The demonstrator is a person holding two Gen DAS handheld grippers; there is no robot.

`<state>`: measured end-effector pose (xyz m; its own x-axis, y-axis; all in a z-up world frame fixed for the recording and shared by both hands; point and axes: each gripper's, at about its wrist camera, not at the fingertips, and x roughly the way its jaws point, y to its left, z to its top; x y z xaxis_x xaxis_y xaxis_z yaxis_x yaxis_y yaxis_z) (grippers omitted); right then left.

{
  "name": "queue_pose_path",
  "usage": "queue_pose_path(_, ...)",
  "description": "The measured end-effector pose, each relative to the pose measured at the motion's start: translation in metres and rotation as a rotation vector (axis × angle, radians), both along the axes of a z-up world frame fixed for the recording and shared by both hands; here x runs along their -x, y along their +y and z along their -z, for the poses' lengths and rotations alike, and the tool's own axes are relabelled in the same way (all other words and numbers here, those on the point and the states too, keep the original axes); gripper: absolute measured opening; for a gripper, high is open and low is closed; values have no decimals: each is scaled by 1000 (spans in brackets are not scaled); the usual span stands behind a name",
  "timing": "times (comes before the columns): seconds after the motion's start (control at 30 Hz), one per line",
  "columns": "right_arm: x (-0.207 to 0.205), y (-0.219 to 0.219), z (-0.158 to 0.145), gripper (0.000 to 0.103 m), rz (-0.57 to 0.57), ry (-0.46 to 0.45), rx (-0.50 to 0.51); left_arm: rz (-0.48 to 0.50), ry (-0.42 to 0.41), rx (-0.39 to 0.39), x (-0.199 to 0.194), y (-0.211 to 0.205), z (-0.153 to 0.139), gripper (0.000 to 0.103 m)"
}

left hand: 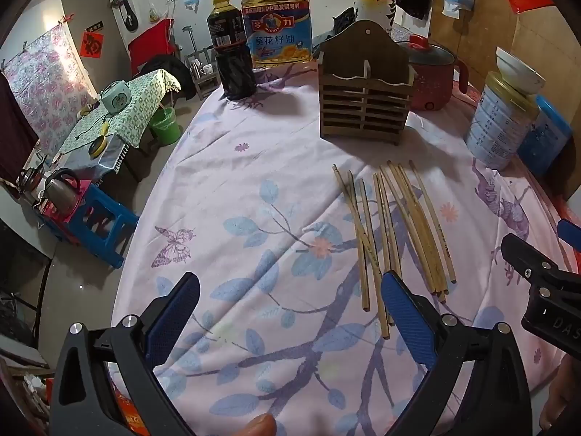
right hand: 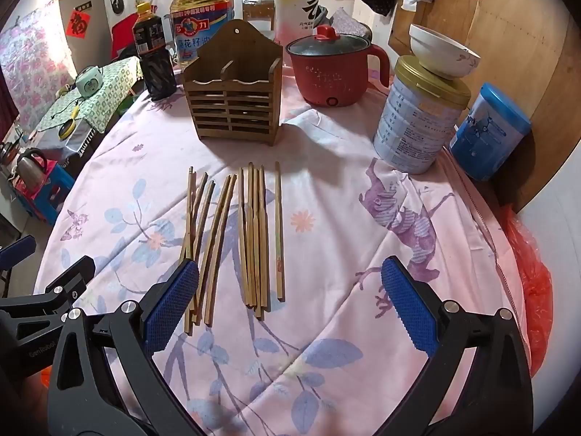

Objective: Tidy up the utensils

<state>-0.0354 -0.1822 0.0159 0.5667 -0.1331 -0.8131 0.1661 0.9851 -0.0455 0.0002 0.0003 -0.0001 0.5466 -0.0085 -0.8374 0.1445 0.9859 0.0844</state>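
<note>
A loose row of thin, pale bamboo chopsticks point(right hand: 236, 239) lies flat on a desk point(right hand: 345, 189) covered in soft pink floral cloth. Their long axes run roughly from the camera towards a slatted wooden holder point(right hand: 234, 105) with two open-topped compartments, standing upright just beyond their far tips. The left gripper point(left hand: 290, 312) and right gripper point(right hand: 290, 301), both with textured blue pads, hover spread wide apart, holding nothing, over the chopsticks' near ends.

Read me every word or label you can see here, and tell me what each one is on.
"多力" and "葵花籽油": big oil bottle.
"GenRobot": left gripper body, seen from the right wrist.
"DAS": right gripper body, cut off.
Small print on the milk powder tin, soy sauce bottle and red door sign: unreadable.
</note>
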Motion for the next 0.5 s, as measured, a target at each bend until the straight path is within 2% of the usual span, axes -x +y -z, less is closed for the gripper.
queue_pose_path(0.5, 2, -1, 0, 97, 1, -2, -2, 0, -1, 2, 0, 0, 0, 97)
